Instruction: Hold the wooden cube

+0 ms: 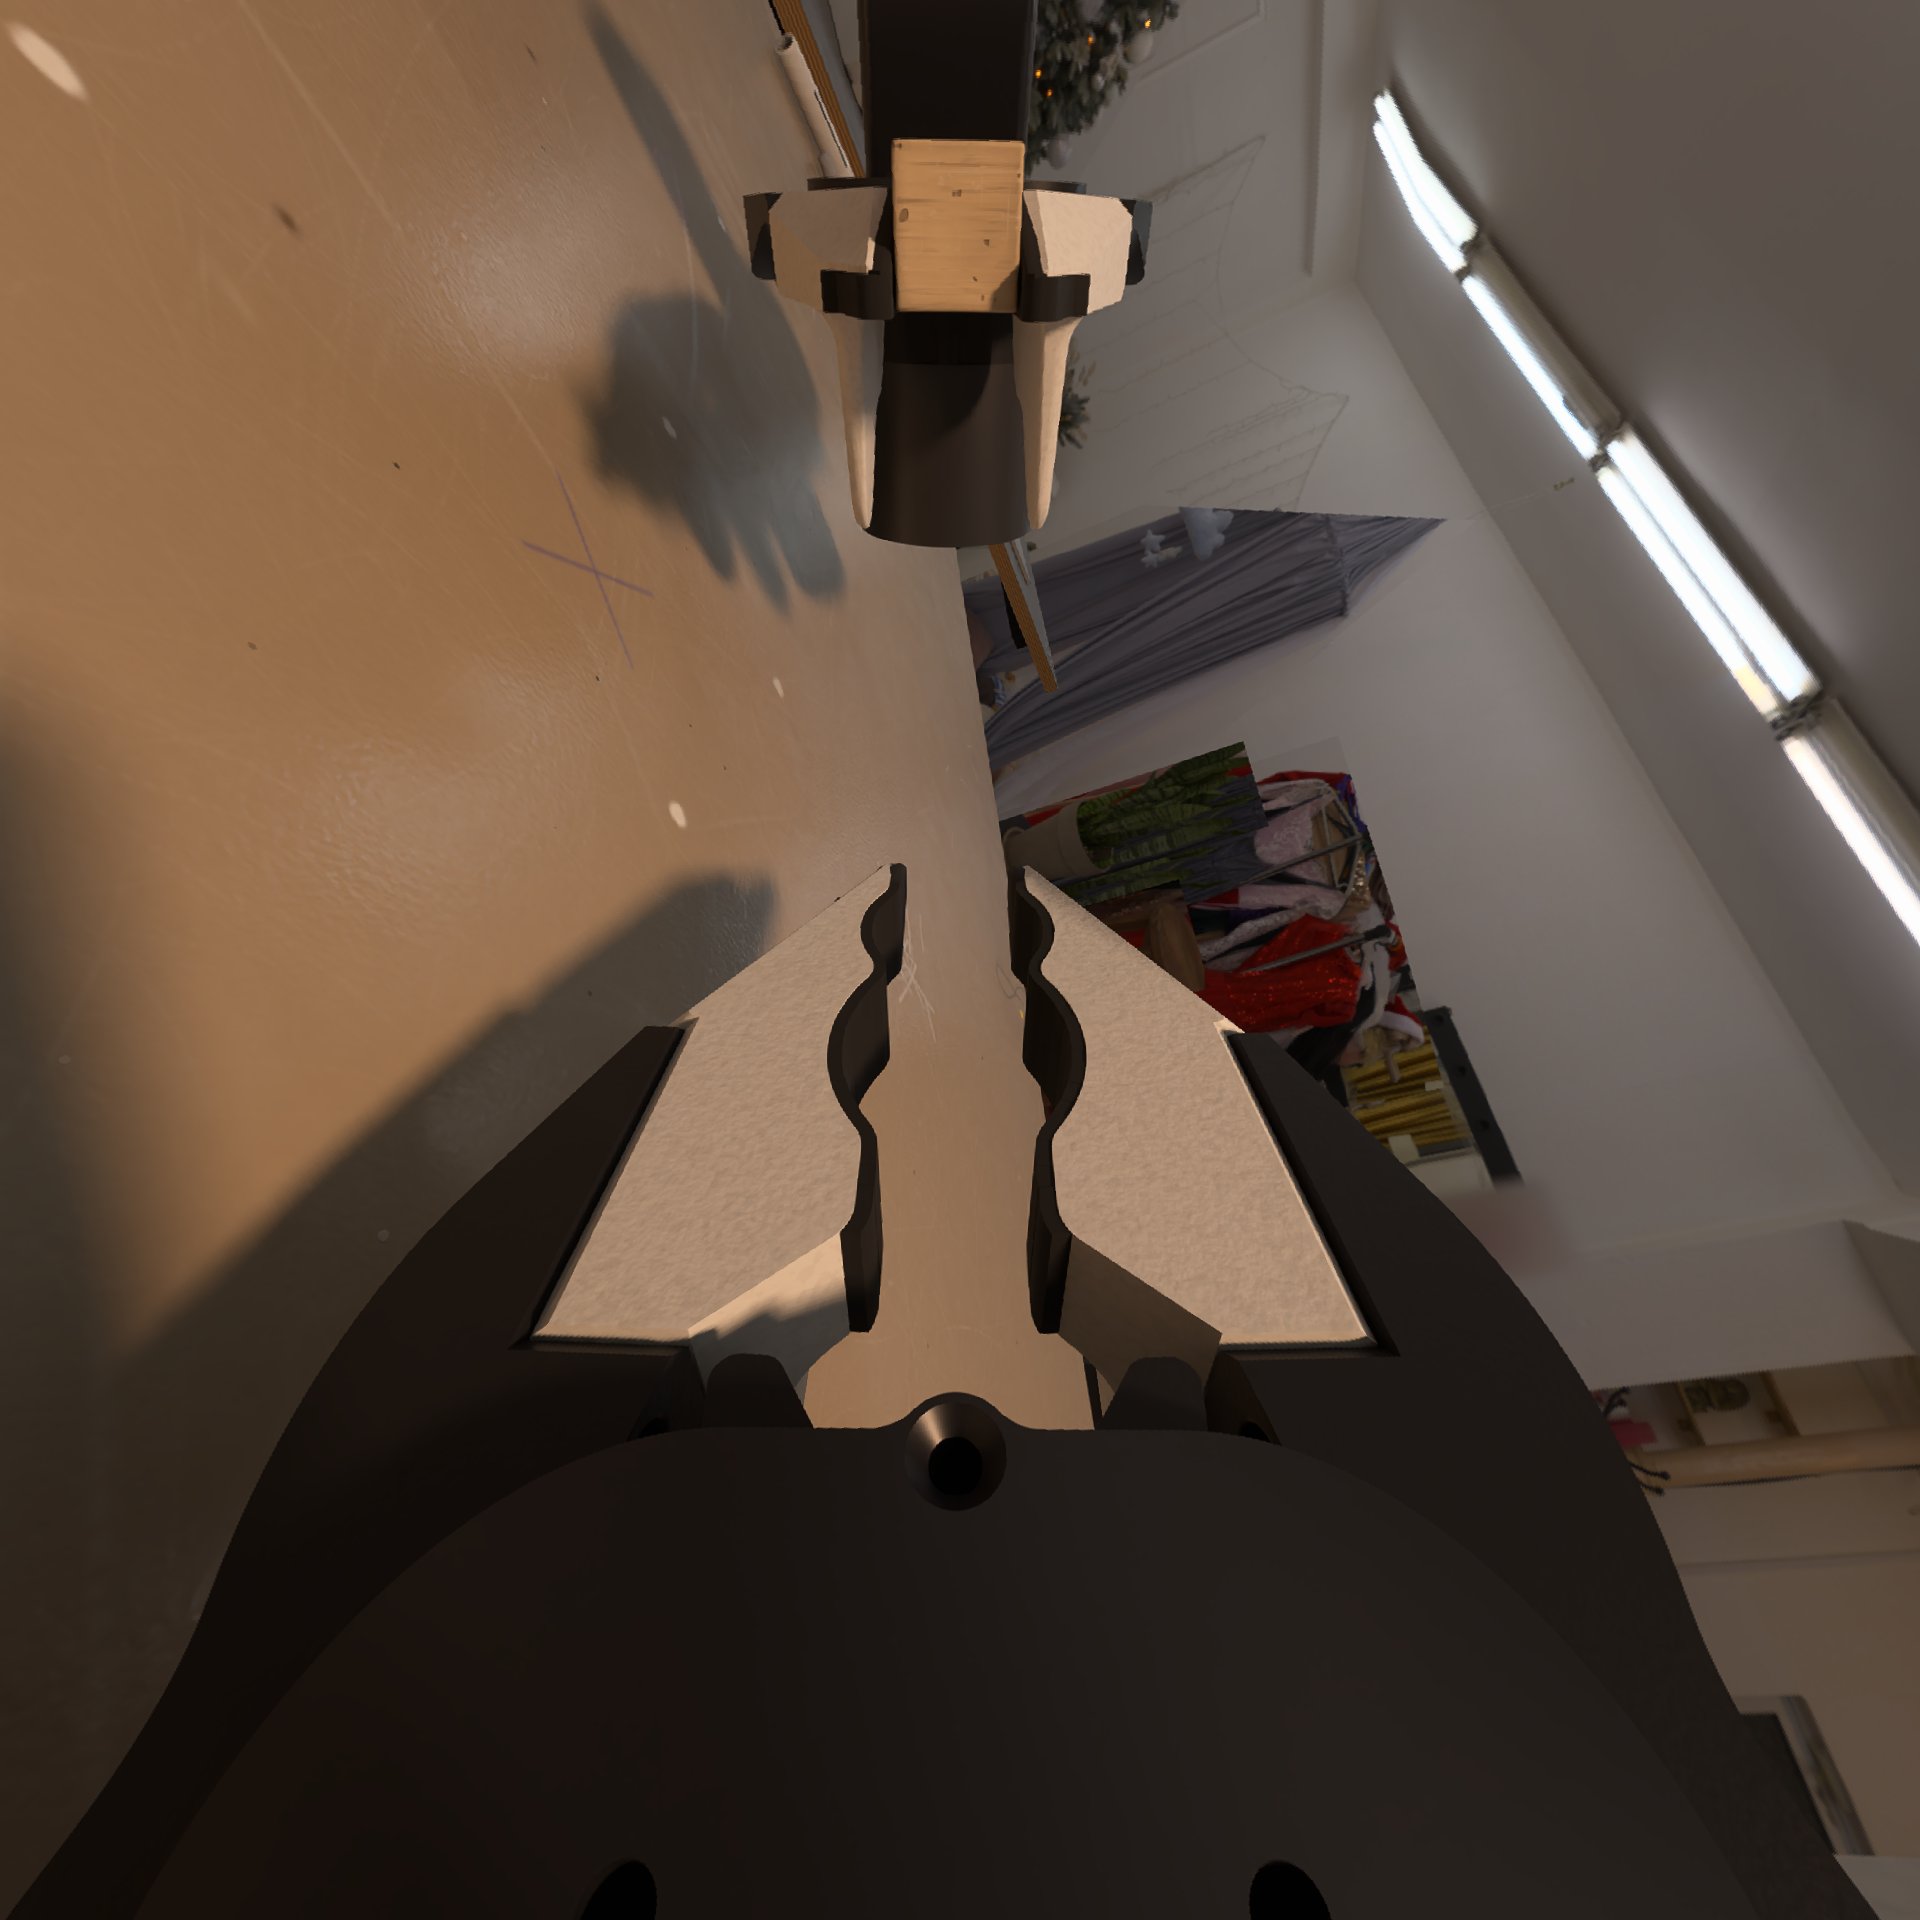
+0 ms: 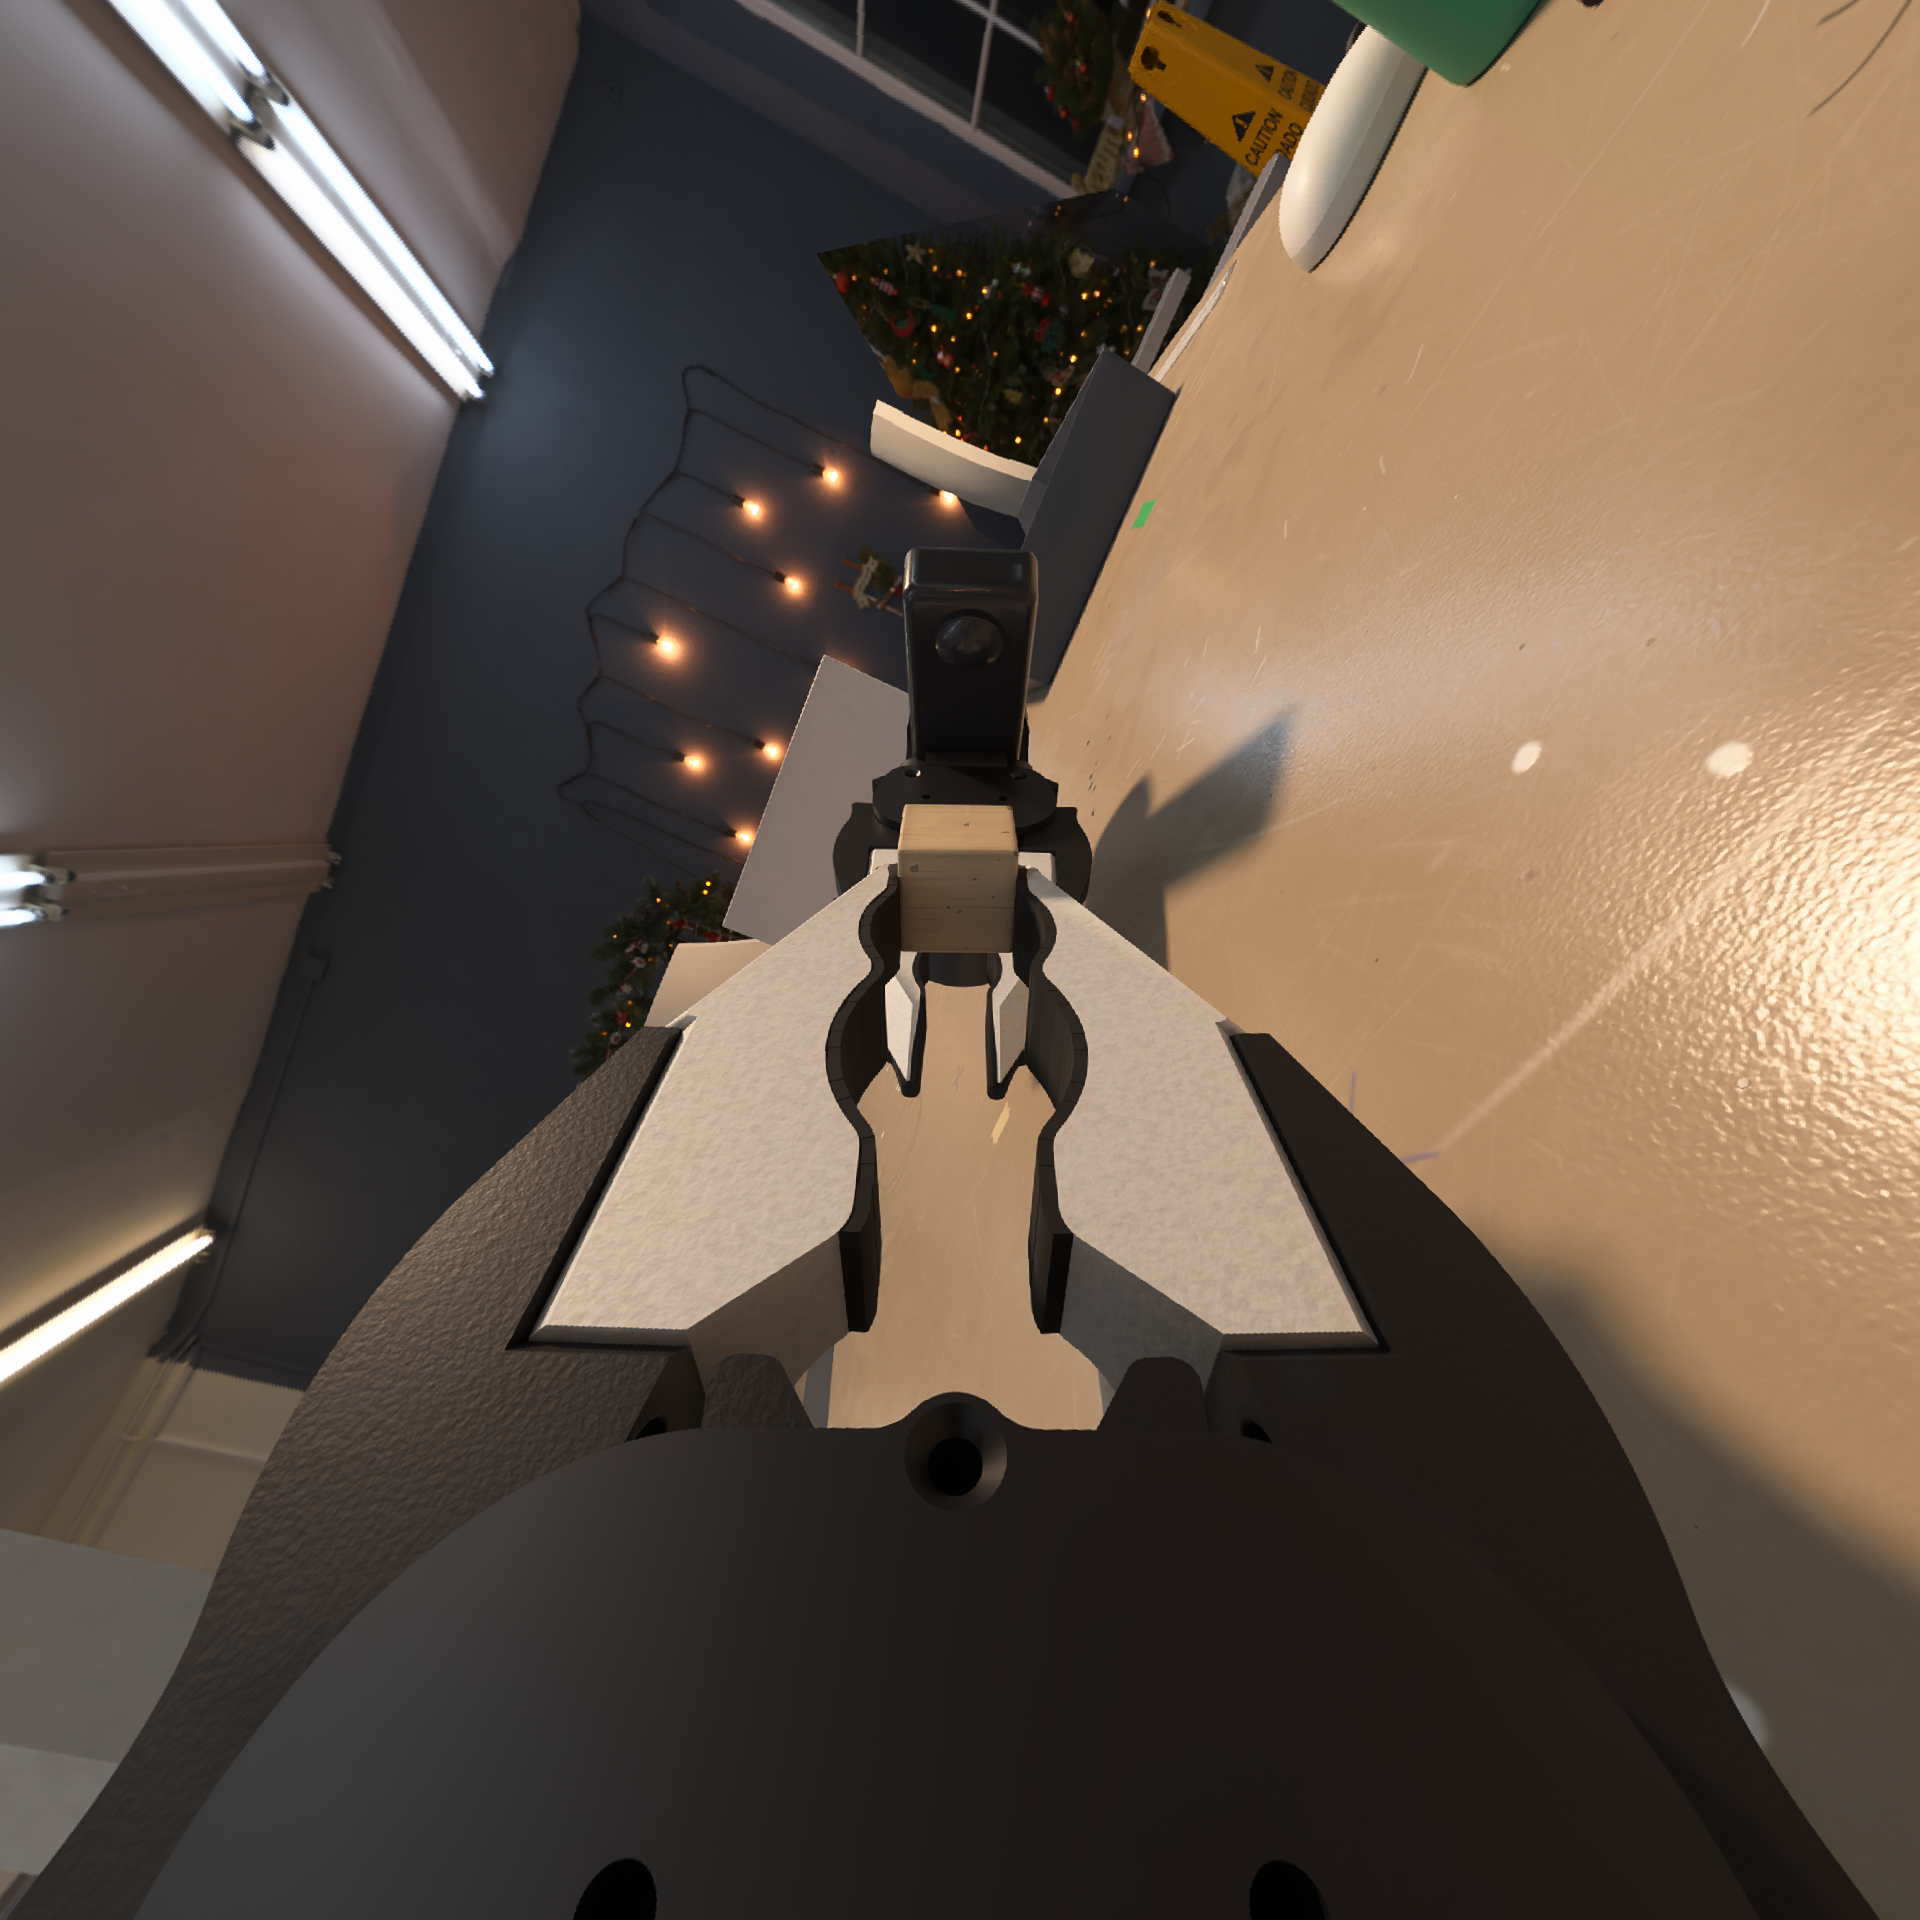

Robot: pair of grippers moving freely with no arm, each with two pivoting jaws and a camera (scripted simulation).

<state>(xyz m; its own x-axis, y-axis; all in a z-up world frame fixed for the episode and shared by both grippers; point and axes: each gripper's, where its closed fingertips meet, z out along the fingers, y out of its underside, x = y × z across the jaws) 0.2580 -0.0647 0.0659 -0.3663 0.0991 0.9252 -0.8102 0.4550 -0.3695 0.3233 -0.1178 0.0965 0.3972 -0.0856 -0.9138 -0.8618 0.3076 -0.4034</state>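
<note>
The wooden cube (image 2: 956,878) is a small pale block held between the fingertips of my right gripper (image 2: 956,904), which is shut on it above the tan table (image 2: 1558,831). In the left wrist view the same cube (image 1: 956,218) shows straight ahead in the right gripper (image 1: 956,293), which faces me. My left gripper (image 1: 961,883) is open with nothing between its fingers, some way short of the cube. It shows in the right wrist view (image 2: 951,1081) just beyond and below the cube, pointing back at it.
The tan table (image 1: 312,727) runs under both grippers. A white rounded object (image 2: 1340,156) and a green object (image 2: 1455,42) sit on it at the far end, near a yellow floor sign (image 2: 1226,94). The table edge (image 2: 1101,582) lies beyond the left gripper.
</note>
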